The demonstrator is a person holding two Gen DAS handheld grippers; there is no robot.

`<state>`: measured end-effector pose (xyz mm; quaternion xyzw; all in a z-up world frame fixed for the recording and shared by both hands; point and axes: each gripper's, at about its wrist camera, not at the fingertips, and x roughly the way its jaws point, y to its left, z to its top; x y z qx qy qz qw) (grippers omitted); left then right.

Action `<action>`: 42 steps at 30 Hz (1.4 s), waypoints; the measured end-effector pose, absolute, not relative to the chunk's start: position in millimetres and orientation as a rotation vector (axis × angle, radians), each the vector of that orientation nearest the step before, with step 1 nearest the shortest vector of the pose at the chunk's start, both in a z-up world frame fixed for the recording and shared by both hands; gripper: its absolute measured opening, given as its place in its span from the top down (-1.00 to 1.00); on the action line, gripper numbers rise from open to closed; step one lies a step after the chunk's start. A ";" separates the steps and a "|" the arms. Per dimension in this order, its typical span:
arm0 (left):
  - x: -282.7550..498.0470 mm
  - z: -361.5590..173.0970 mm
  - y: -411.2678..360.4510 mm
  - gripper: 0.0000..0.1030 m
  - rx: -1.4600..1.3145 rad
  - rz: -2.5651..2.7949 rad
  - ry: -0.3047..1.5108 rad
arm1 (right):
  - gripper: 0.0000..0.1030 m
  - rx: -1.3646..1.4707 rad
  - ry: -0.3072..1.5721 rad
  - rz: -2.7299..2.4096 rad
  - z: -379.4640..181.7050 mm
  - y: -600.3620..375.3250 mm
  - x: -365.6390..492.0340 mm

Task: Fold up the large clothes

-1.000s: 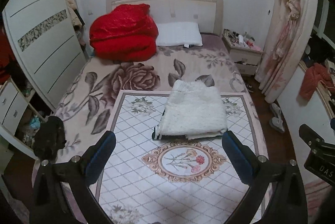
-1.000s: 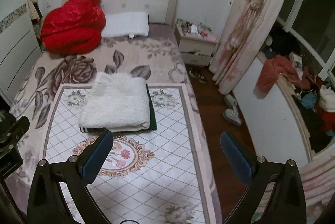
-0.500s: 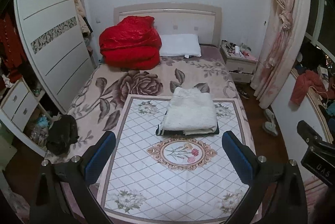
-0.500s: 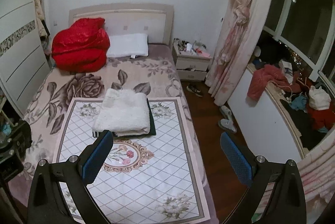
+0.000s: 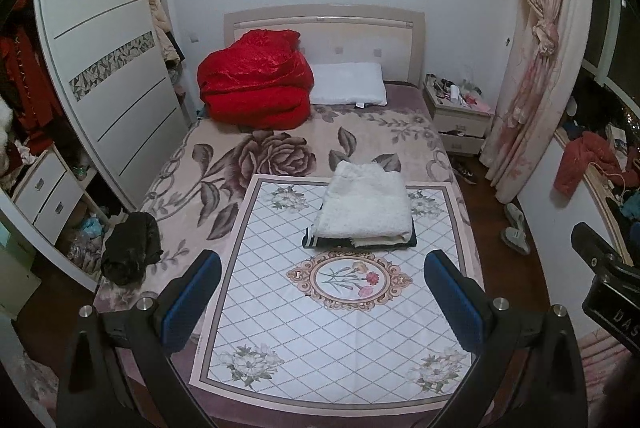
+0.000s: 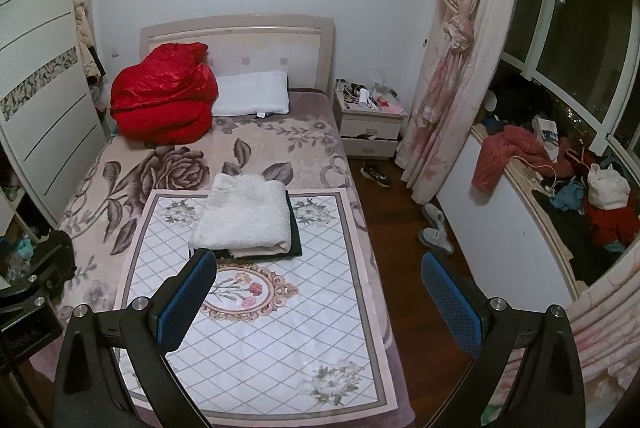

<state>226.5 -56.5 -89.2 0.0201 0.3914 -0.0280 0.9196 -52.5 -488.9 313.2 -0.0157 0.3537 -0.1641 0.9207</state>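
Though folded thick, white fleece garment [image 5: 366,202] looks soft, light, floppy; best pinched at a corner or folded edge. Lies atop dark folded clothes [image 6: 295,234] on patterned mat [image 5: 332,328], mid-bed. Left gripper [image 5: 322,302] and right gripper [image 6: 318,302] spread wide, empty, well apart from stack. Bedside drawer [image 6: 370,147] ajar, contents unclear.

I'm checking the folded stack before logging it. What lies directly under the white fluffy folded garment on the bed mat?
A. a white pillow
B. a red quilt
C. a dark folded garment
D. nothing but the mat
C: the white fluffy garment lies on a dark folded garment whose edges show along the stack's front and right side, on the diamond-patterned mat.
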 end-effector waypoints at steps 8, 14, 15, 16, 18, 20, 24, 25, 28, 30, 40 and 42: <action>216.7 -79.6 -60.6 -1.00 0.038 -0.062 0.780 | -1.00 -0.030 0.717 -0.304 325.3 -495.3 -58.6; 215.1 -76.3 -61.0 -1.00 0.030 -0.067 0.776 | -1.00 -0.025 0.710 -0.287 327.4 -497.7 -61.5; 214.4 -75.6 -61.3 -1.00 0.033 -0.064 0.770 | -1.00 -0.023 0.712 -0.282 327.4 -497.9 -61.2; 213.1 -74.6 -62.0 -1.00 0.035 -0.064 0.768 | -1.00 -0.021 0.712 -0.277 327.6 -498.5 -61.4; 212.4 -73.0 -62.6 -1.00 0.035 -0.062 0.763 | -1.00 -0.020 0.712 -0.273 328.3 -499.0 -61.2; 211.5 -72.5 -63.0 -1.00 0.036 -0.063 0.761 | -1.00 -0.021 0.710 -0.273 328.7 -499.5 -60.4; 210.9 -71.6 -62.4 -1.00 0.033 -0.064 0.762 | -1.00 -0.021 0.711 -0.275 328.0 -498.4 -63.5; 210.9 -71.5 -62.4 -1.00 0.033 -0.066 0.761 | -1.00 -0.019 0.711 -0.276 328.1 -498.2 -64.3; 210.2 -70.4 -62.4 -1.00 0.029 -0.061 0.758 | -1.00 -0.018 0.709 -0.274 328.2 -497.8 -64.1; 209.7 -69.1 -62.7 -1.00 0.026 -0.061 0.756 | -1.00 -0.018 0.710 -0.270 328.7 -497.8 -61.1; 210.1 -65.3 -68.0 -1.00 0.019 -0.054 0.749 | -1.00 -0.018 0.712 -0.249 333.7 -493.0 -48.3; 210.2 -65.6 -67.4 -1.00 0.017 -0.055 0.753 | -1.00 -0.017 0.711 -0.249 333.7 -492.3 -48.8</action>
